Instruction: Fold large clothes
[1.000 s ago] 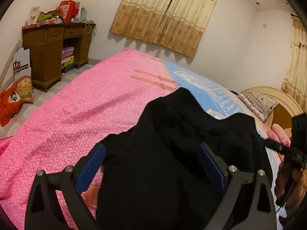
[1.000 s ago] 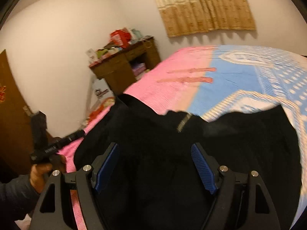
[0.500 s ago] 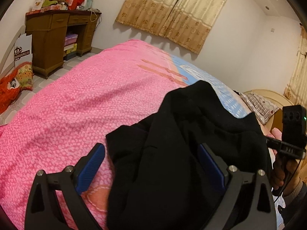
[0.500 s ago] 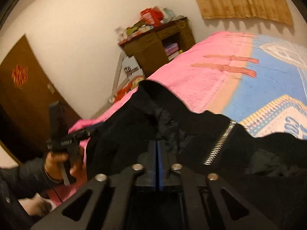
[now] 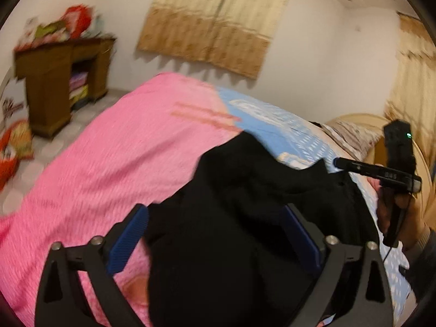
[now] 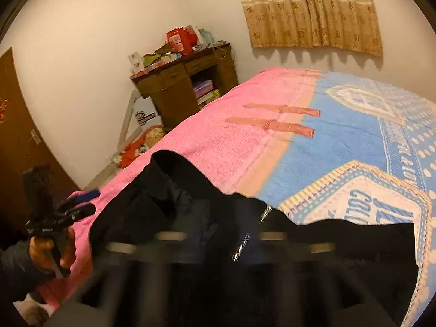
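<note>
A black zip-up jacket [image 5: 245,190] lies bunched on the near part of the bed, its silver zipper [image 6: 239,248] showing in the right wrist view. My left gripper [image 5: 215,234] is open, its blue pads [image 5: 128,239] wide apart over the jacket, whose cloth lies between them without being pinched. My right gripper [image 6: 222,245] is a motion blur low over the jacket [image 6: 163,196]. Its jaws are opening and spread wide, with cloth under them and no grip visible. Each gripper also shows in the other view, held in a hand: right gripper [image 5: 338,162], left gripper [image 6: 87,203].
The bed is covered by a pink [image 5: 122,147] and blue [image 6: 340,141] blanket. A brown desk [image 6: 185,87] piled with clutter stands against the far wall, with bags on the floor beside it. There are curtains [image 6: 310,11], a door [image 6: 16,136], and a headboard with a pillow [image 5: 351,133].
My right gripper, shut on the jacket's cloth half a second ago, has sprung open and let it go. The left gripper stayed open and shifted a little over the jacket.
</note>
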The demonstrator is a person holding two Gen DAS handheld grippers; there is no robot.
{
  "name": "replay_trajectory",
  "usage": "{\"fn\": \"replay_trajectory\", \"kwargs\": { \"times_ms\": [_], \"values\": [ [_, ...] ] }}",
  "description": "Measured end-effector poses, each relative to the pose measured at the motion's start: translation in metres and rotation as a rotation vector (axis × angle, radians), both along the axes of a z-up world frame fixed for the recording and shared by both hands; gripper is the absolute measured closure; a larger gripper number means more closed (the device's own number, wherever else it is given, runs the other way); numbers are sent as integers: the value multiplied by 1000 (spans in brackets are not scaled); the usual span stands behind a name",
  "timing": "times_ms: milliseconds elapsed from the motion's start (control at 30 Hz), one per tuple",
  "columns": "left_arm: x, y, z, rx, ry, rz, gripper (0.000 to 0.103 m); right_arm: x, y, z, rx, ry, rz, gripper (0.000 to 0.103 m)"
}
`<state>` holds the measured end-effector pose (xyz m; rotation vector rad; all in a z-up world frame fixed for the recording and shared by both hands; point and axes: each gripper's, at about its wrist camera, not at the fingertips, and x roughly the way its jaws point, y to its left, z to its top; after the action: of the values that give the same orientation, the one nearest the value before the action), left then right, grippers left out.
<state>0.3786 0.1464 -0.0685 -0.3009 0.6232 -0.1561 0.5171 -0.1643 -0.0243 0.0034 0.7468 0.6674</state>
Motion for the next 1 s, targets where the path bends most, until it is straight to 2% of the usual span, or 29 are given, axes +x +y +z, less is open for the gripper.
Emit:
{"fn": "replay_trajectory", "kwargs": {
  "times_ms": [33, 200, 300, 367, 433, 500, 567, 600, 667, 733, 833, 900, 933, 967, 1000],
  "values": [
    [2, -2, 3, -2, -8, -1, 0, -2, -5, 1, 36, 5, -8, 17],
    [16, -10, -4, -49, 24, 21, 0, -12, 2, 0, 140, 40, 130, 16],
    [19, -15, -17, -55, 55, 17, 0, -8, 18, -15, 155, 97, 185, 16],
    [16, -15, -21, -60, 66, 15, 0, -5, 31, -26, 106, 105, 186, 16],
    [15, -14, -21, -60, 67, 17, 0, -1, 44, -37, 106, 150, 220, 19],
    [14, -12, -19, -66, 64, 16, 0, -2, 55, -40, 88, 167, 255, 98],
    [13, -8, -16, -68, 55, 20, 0, -11, 67, -32, 20, 103, 230, 98],
    [13, -8, -14, -66, 50, 22, 0, -13, 70, -28, 17, 89, 225, 99],
    [12, -6, -12, -52, 31, 32, 0, -20, 74, -11, -18, 2, 179, 99],
    [14, -6, -12, -32, 25, 51, 0, -13, 74, 3, -69, -68, 91, 99],
    [23, -9, -17, -32, 48, 59, 0, 17, 69, 2, -159, -85, -72, 99],
    [32, -15, -27, 25, 88, 68, 0, 36, 76, -22, -266, -45, -87, 99],
    [37, -18, -34, 57, 122, 75, 0, 46, 79, -40, -305, 17, -78, 98],
    [40, -19, -41, 71, 153, 77, 0, 53, 79, -56, -314, 76, -73, 96],
    [41, -19, -50, 74, 186, 79, 0, 53, 78, -62, -310, 86, -69, 87]
  ]
}}
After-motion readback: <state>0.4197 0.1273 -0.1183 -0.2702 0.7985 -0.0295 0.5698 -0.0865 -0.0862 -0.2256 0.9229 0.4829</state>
